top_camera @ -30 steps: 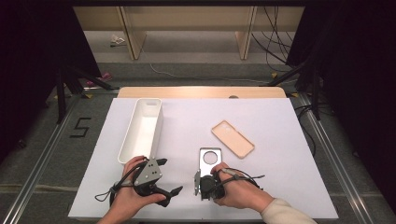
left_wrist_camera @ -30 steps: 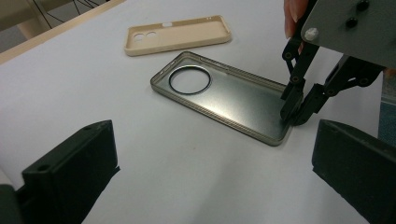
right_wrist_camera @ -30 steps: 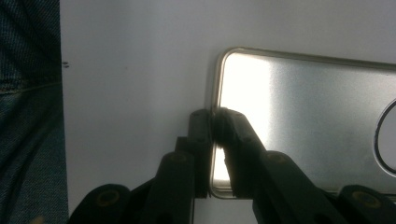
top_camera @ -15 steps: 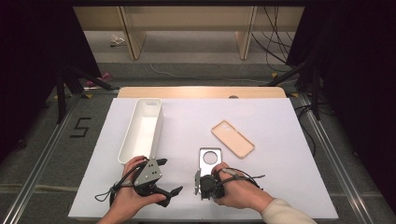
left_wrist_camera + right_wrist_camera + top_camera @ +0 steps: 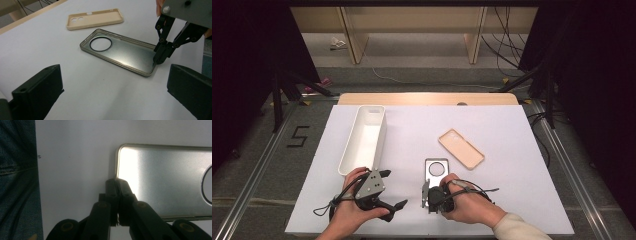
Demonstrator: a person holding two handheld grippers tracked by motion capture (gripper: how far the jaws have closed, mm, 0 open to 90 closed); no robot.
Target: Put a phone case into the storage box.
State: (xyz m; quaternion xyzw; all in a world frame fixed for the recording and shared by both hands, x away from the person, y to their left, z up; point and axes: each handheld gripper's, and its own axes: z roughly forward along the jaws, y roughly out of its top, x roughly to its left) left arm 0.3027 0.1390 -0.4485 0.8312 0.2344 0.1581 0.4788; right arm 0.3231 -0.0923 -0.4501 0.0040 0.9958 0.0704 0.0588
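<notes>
The right gripper (image 5: pixel 428 192) sits near the front edge of the white surface (image 5: pixel 512 130), held in the person's right hand (image 5: pixel 467 205). Its fingers (image 5: pixel 117 187) are pressed together on the near short rim of the grey phone case (image 5: pixel 435 172), pinching that thin edge close to 1 corner; they have just been closing on it. The case lies flat with its inside facing up and its round camera opening toward the far end, a little right of the middle of the surface and close to the front edge. In the left gripper view the same case (image 5: pixel 120 51) shows with the right gripper's tips down on its end rim.

The left gripper (image 5: pixel 393 190) rests in the left hand (image 5: pixel 349 212) near the front-left corner, its 2 fingers (image 5: pixel 37 90) spread wide with bare surface between them, pointing toward the grey case and well short of it.

A beige phone case (image 5: pixel 461 148) lies flat just beyond the grey one, slanted, toward the right half of the surface, the 2 apart. A long white tray (image 5: pixel 347 160) stands along the left side, its near end just beside the left hand.
</notes>
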